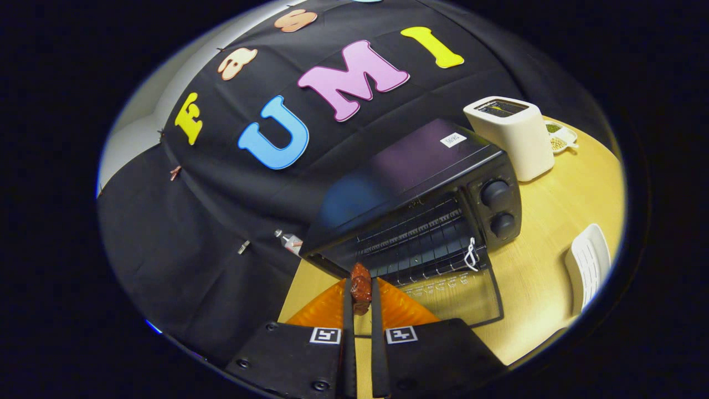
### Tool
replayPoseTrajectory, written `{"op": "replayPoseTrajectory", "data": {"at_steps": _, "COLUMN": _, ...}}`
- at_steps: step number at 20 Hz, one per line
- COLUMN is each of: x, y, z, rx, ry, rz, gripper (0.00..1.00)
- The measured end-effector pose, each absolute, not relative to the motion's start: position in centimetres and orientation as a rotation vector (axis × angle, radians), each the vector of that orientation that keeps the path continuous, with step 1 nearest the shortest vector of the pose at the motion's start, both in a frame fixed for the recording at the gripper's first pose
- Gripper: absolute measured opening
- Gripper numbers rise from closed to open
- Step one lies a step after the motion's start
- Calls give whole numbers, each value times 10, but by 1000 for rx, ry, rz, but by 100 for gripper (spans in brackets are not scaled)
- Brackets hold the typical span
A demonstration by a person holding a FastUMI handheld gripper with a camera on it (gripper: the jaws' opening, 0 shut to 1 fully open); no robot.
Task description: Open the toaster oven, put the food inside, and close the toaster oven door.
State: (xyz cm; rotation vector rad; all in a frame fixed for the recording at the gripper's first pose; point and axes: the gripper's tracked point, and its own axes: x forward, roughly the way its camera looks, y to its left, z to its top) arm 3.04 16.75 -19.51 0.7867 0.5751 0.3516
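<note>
A black toaster oven (421, 166) stands on the wooden table, its glass door (460, 296) folded down flat in front and its wire rack (421, 244) showing inside. My gripper (361, 291) is shut on a small dark red-brown piece of food (360, 285), pinched between both fingertips. The food hangs just ahead of the oven's open mouth, at the near left corner of the door. A white cord loop (471, 255) hangs at the door's right side.
A white pop-up toaster (512, 138) stands right of the oven, with a small dish of green and pale bits (559, 138) behind it. A white ribbed plate (590, 266) lies at the table's right edge. Two black knobs (496, 194) sit on the oven's front.
</note>
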Motion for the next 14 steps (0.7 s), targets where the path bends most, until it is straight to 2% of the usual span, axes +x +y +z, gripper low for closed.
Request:
{"op": "replayPoseTrajectory", "data": {"at_steps": 5, "x": 75, "y": 180, "z": -221, "rx": 880, "ry": 573, "rz": 239, "gripper": 15}}
{"op": "replayPoseTrajectory", "data": {"at_steps": 14, "x": 114, "y": 169, "z": -261, "rx": 883, "ry": 611, "rz": 175, "gripper": 15}}
